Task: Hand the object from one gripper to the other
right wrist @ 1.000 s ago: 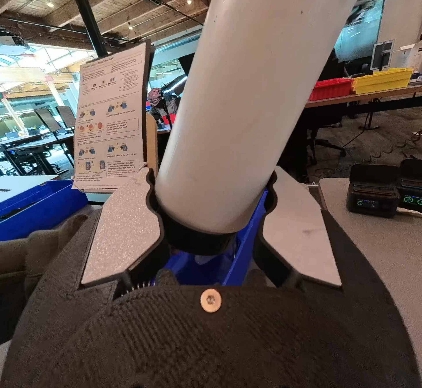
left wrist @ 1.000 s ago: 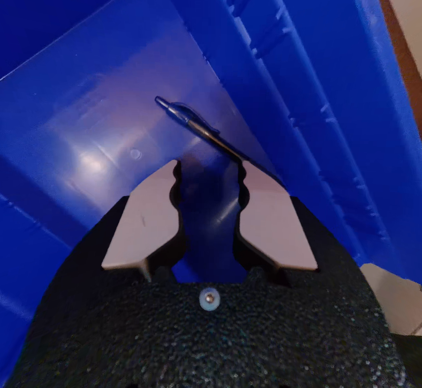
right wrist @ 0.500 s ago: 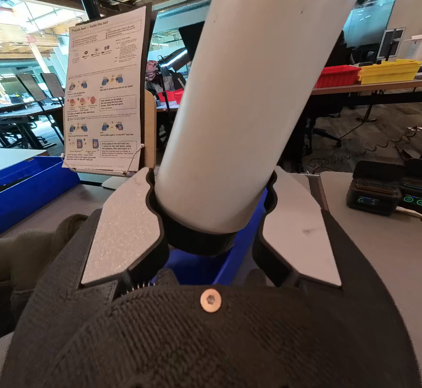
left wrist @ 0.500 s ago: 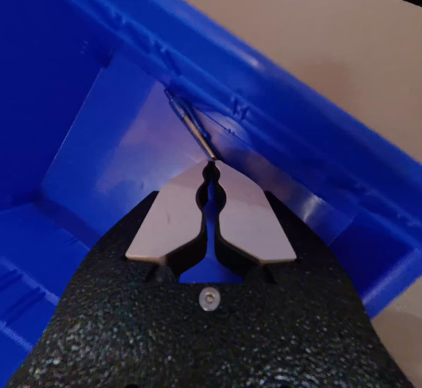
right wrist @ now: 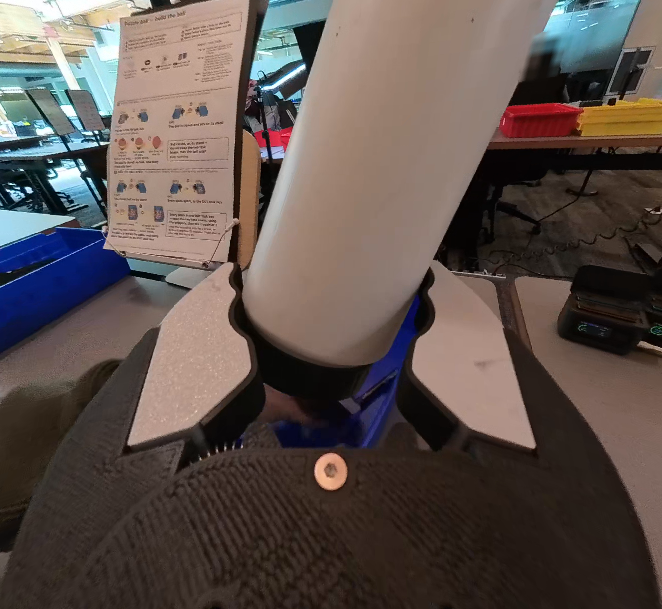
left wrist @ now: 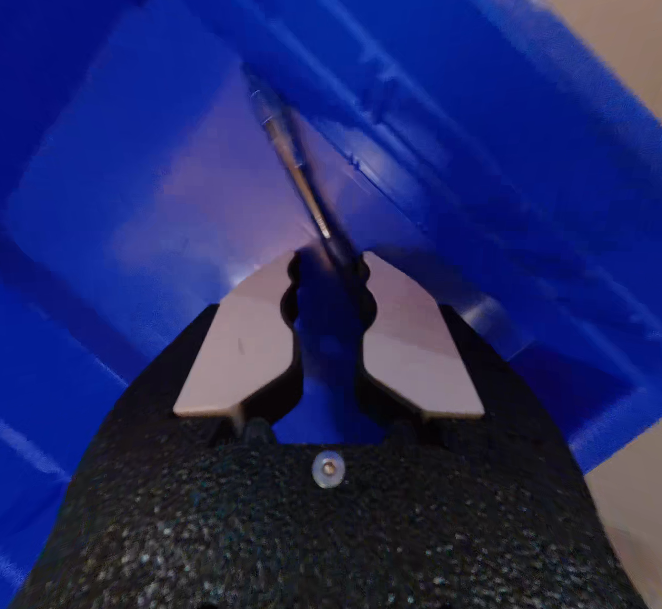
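The right gripper [right wrist: 331,305] is clamping a white cylinder [right wrist: 394,147], both inner jaw faces pressing against its lower body just above a black end cap [right wrist: 311,373]. The cylinder's long axis is leaning up and to the right, away from the camera, with the capped end pointing down toward the gripper body; its surface is looking smooth and matte, with a few small dark specks. The fingers [right wrist: 190,352] are showing flat pale grey plates with a fine speckle, edged in black with scalloped inner contours, on a coarse woven-textured black body. Below the cap a blue bin [right wrist: 379,409] is showing. The left gripper [left wrist: 327,269] is sitting inside a glossy blue plastic bin [left wrist: 465,97], jaws spread with a clear gap between them. A slim pen [left wrist: 297,169] with a metallic clip is lying along the foot of the ribbed bin wall, its long axis running from upper left down toward the right finger [left wrist: 412,334], its near end sitting right at that fingertip; motion blur is hiding whether the two are touching. An instruction sheet [right wrist: 179,126] is standing on a holder on the grey table [right wrist: 89,323].
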Demonstrator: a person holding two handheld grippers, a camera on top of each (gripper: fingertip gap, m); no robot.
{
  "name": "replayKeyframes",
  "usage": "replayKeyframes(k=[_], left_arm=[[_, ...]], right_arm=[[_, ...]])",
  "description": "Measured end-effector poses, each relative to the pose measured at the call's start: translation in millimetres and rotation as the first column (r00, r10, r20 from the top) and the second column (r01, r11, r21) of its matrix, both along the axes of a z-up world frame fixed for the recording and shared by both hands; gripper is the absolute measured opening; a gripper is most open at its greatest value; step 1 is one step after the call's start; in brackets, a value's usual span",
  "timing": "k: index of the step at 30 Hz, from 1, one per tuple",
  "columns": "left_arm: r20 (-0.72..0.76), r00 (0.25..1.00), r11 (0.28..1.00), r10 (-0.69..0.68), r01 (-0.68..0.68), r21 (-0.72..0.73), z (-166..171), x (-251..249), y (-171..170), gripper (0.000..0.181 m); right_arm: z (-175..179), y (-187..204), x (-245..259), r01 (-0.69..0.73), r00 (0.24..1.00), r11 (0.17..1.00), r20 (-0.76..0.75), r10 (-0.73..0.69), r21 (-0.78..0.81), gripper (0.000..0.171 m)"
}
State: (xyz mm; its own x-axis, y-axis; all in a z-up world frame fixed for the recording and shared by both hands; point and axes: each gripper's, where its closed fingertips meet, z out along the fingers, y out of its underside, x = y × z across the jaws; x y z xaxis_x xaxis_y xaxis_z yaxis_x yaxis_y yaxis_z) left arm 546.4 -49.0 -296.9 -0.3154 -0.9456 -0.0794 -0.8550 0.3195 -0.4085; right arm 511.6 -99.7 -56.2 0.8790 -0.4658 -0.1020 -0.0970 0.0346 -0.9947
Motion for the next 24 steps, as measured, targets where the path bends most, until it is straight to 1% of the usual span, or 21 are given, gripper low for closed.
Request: replayKeyframes(k=[1, 3, 4, 5, 7, 9, 10, 12, 14, 15, 18, 20, 21, 23, 24], left_arm=[[0.006, 0.998, 0.997, -0.064, 0.064, 0.034, 0, -1, -3, 0.016], [-0.022, 0.995, 0.987, -0.101, 0.103, 0.12, 2, -6, 8, 0.015], [-0.001, 0.994, 0.981, -0.11, 0.109, 0.162, 7, -6, 18, 0.014], [0.045, 0.994, 0.982, -0.099, 0.091, 0.167, 18, -5, 26, 0.013], [0.144, 0.988, 0.996, -0.053, 0.041, 0.082, 51, -9, 37, 0.011], [0.278, 0.96, 1.0, -0.018, 0.02, -0.005, 97, -23, 51, 0.011], [0.343, 0.939, 0.999, -0.005, 0.019, -0.037, 119, -36, 59, 0.011], [0.454, 0.891, 0.998, 0.017, 0.009, -0.056, 159, -71, 84, 0.011], [0.551, 0.833, 0.999, 0.051, -0.038, -0.035, 190, -119, 122, 0.011], [0.58, 0.811, 0.997, 0.076, -0.08, -0.018, 199, -147, 146, 0.011], [0.629, 0.752, 0.97, 0.198, -0.244, -0.015, 213, -239, 228, 0.011], [0.628, 0.718, 0.928, 0.299, -0.373, -0.015, 215, -305, 287, 0.011], [0.627, 0.693, 0.895, 0.357, -0.447, -0.016, 216, -339, 318, 0.011], [0.618, 0.634, 0.83, 0.464, -0.555, -0.054, 217, -401, 368, 0.01], [0.604, 0.61, 0.799, 0.512, -0.596, -0.076, 214, -428, 390, 0.011]], right_arm=[[-1, 1, -1, 0.006, 1.0, 1.0, 0.002, -0.006, -0.01, 0.095], [-6, 3, 0, 0.012, 1.0, 0.999, -0.006, -0.012, -0.046, 0.094], [-9, 4, 1, 0.018, 1.0, 0.998, -0.021, -0.019, -0.06, 0.094], [-13, 5, 3, 0.029, 0.999, 0.997, -0.044, -0.032, -0.068, 0.094], [-22, 7, 6, 0.051, 0.991, 0.995, -0.116, -0.061, -0.091, 0.095], [-38, 16, 7, 0.039, 0.988, 0.984, -0.139, -0.064, -0.177, 0.095], [-48, 23, 9, 0.032, 0.987, 0.974, -0.148, -0.067, -0.223, 0.095], [-66, 40, 10, 0.01, 0.983, 0.962, -0.175, -0.059, -0.273, 0.095], [-87, 58, 9, -0.018, 0.977, 0.938, -0.204, -0.056, -0.345, 0.095], [-101, 65, 8, -0.027, 0.976, 0.915, -0.208, -0.063, -0.402, 0.095], [-144, 76, 9, -0.043, 0.971, 0.822, -0.217, -0.099, -0.568, 0.095], [-171, 80, 8, -0.074, 0.965, 0.763, -0.24, -0.108, -0.643, 0.095], [-182, 81, 6, -0.09, 0.961, 0.737, -0.253, -0.112, -0.67, 0.095], [-195, 80, 5, -0.08, 0.963, 0.677, -0.232, -0.137, -0.731, 0.094], [-199, 79, 6, -0.067, 0.968, 0.649, -0.206, -0.14, -0.758, 0.091]])
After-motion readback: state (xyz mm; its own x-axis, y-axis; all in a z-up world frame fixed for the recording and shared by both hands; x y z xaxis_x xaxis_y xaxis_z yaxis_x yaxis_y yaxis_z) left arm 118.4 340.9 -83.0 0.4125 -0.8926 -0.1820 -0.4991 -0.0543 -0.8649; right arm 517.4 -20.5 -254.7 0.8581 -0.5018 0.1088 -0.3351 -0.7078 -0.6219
